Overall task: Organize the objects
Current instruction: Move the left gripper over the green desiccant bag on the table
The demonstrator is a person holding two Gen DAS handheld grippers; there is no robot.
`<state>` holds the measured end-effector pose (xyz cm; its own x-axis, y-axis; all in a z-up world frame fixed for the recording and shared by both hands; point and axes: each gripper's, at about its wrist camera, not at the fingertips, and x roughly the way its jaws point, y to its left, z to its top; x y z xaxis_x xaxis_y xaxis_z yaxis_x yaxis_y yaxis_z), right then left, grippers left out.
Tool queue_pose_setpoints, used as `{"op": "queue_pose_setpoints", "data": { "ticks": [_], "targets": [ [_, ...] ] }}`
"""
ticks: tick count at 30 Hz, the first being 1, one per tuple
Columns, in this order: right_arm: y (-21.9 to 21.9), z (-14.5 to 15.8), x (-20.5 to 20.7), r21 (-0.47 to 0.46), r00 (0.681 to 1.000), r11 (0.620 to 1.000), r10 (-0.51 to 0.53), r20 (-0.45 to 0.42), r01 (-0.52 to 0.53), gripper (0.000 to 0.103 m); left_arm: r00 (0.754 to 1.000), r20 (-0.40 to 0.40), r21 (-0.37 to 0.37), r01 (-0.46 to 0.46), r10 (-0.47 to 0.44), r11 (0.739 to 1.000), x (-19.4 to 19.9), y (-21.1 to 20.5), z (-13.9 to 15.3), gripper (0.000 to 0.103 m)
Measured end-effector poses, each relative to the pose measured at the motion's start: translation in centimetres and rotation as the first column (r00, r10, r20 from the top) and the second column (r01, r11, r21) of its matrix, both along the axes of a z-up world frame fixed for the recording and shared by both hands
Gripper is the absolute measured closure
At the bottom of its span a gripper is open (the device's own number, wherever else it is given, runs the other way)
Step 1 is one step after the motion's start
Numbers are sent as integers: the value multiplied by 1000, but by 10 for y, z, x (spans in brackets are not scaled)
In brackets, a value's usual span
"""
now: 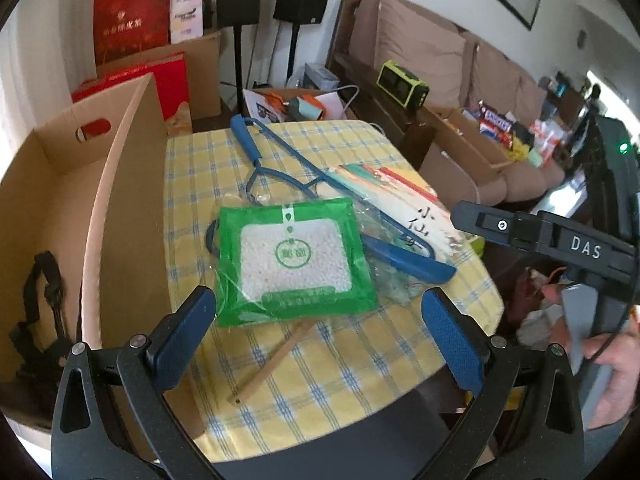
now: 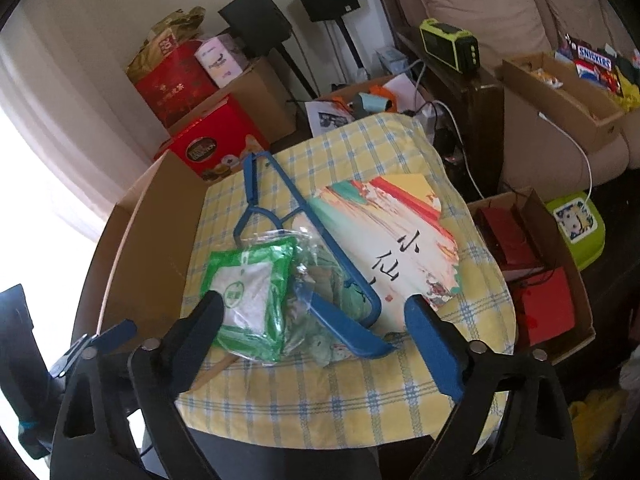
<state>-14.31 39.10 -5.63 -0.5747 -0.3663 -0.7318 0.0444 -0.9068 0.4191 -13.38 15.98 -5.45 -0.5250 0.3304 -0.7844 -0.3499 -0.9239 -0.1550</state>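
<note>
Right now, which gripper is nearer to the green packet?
Left. The left gripper stands open right before the green packet, which lies centred between its jaws. The right gripper is off to the packet's right, facing the blue hanger.

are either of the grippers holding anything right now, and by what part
Nothing is held. The left gripper is open above the green packet, and the right gripper is open over the blue hanger, pads touching neither.
</note>
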Motion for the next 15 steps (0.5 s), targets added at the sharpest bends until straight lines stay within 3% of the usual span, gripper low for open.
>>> {"op": "queue_pose_setpoints", "data": {
  "ticks": [4,8,15],
  "targets": [
    [3,-6,-4,-19,1000,1000,3,8,-3,23,1000,-17,-37,21,-21,999,-1,14,-3,0],
    [2,-12,-12,-52,1000,998,20,17,-19,42,999,0,-58,33,-34,998,-8,28,-15,0],
    [-12,-21,-35,-66,997,995,78,27,-76,46,999,52,-31,9,-7,999,-26,28,-42,1]
  ]
}}
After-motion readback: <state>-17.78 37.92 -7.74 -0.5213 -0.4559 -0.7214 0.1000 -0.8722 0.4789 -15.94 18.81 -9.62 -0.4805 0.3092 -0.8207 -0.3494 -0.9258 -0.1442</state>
